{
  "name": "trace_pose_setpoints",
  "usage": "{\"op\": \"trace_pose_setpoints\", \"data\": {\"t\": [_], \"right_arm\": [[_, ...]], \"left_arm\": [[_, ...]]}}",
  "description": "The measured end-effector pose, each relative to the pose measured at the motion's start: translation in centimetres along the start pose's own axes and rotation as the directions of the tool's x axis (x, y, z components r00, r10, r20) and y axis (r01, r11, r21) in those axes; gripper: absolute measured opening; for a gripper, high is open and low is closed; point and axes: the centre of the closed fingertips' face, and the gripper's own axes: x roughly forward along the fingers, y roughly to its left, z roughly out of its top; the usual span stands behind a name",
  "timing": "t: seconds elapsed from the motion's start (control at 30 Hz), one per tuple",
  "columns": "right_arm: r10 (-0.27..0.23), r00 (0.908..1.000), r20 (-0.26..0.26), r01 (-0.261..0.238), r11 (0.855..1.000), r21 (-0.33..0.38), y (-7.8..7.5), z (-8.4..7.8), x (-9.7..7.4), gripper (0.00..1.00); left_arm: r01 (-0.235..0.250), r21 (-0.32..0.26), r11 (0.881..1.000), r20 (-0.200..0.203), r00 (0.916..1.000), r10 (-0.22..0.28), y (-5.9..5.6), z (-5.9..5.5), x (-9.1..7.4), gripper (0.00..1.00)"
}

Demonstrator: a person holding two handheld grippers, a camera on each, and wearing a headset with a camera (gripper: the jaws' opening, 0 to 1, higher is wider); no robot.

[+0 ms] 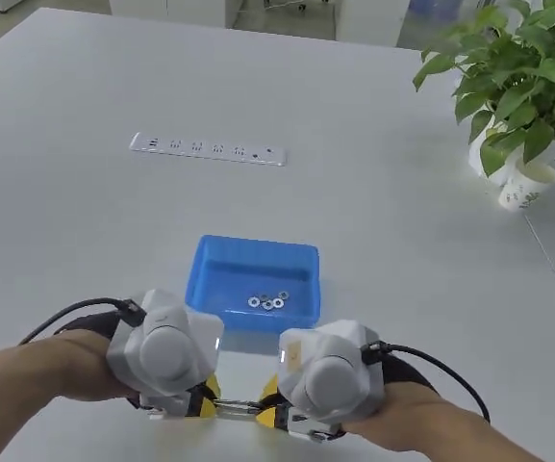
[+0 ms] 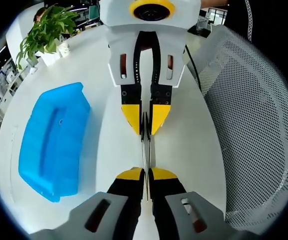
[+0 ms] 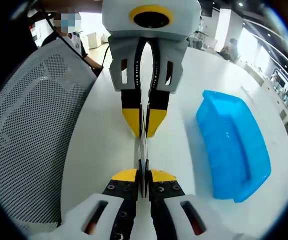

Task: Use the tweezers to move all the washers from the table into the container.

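we find the washers (image 1: 268, 302) in the container (image 1: 203, 281) mid-table (image 1: 402, 250), the power strip (image 1: 207, 149) behind it, the plant (image 1: 517, 87) far right, and before it the left gripper (image 1: 208, 402) and right gripper (image 1: 269, 412), the tweezers (image 1: 239, 408) between them.

Centre frame, the container (image 1: 221, 281) is glossy blue plastic; the washers (image 1: 268, 302) in it are bright metal. The tweezers (image 2: 144, 150) are thin polished metal. The counter (image 1: 85, 221) is smooth, matt pale grey. Right of frame, the chair back (image 2: 248, 125) is white perforated mesh.
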Motion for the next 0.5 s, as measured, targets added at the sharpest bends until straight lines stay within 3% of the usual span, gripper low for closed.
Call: {"op": "trace_pose_setpoints", "data": {"t": [0.5], "right_arm": [[-0.002, 1.0, -0.007, 0.002, 1.0, -0.005, -0.1, 0.02, -0.06, 0.12]], "left_arm": [[0.009, -0.019, 1.0, 0.007, 0.9999, -0.009, -0.11, 0.01, -0.08, 0.11]]}}
